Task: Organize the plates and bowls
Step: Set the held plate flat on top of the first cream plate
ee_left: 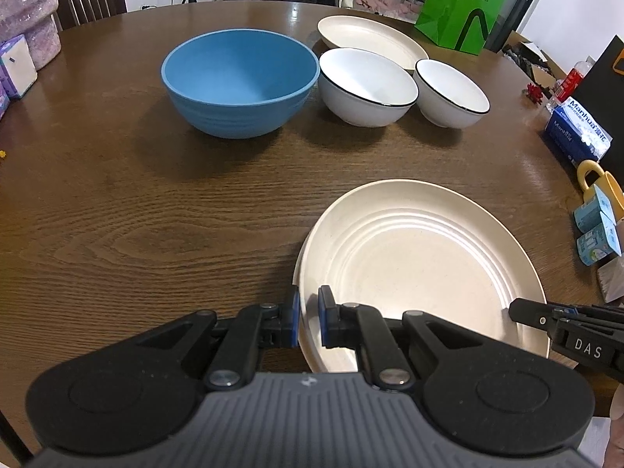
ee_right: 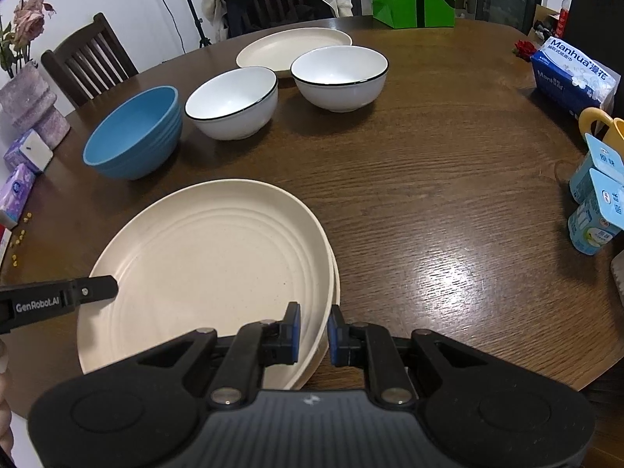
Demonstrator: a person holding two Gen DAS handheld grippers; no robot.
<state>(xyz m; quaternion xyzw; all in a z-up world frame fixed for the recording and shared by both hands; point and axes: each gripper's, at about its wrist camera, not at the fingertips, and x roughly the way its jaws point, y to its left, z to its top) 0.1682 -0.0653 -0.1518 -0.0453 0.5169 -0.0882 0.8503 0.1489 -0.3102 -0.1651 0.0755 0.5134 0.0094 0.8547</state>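
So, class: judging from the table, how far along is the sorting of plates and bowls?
Early. Both grippers, left and right, pinch opposite rims of the top plate over a second plate beneath. Left: the far plate, blue bowl and two white bowls, all unstacked.

"DAS" in white on the black right gripper [ee_left: 514, 314], lower right of left-wrist pic. "GenRobot.AI" in white on the black left gripper [ee_right: 113, 288], left edge of right-wrist pic. "Manhua" + Chinese chars on blue tissue pack [ee_right: 573, 74], upper right of right-wrist pic; same pack at right edge of left-wrist pic [ee_left: 581, 132]. Green paper bag [ee_left: 464, 4], top right of left-wrist pic: Chinese chars, 2 lines, top reads approx "目村"; lower line too small to read. Blue-white cartons [ee_right: 594, 210], right edge: Chinese print, not legible. Nothing readable on plates/bowls.
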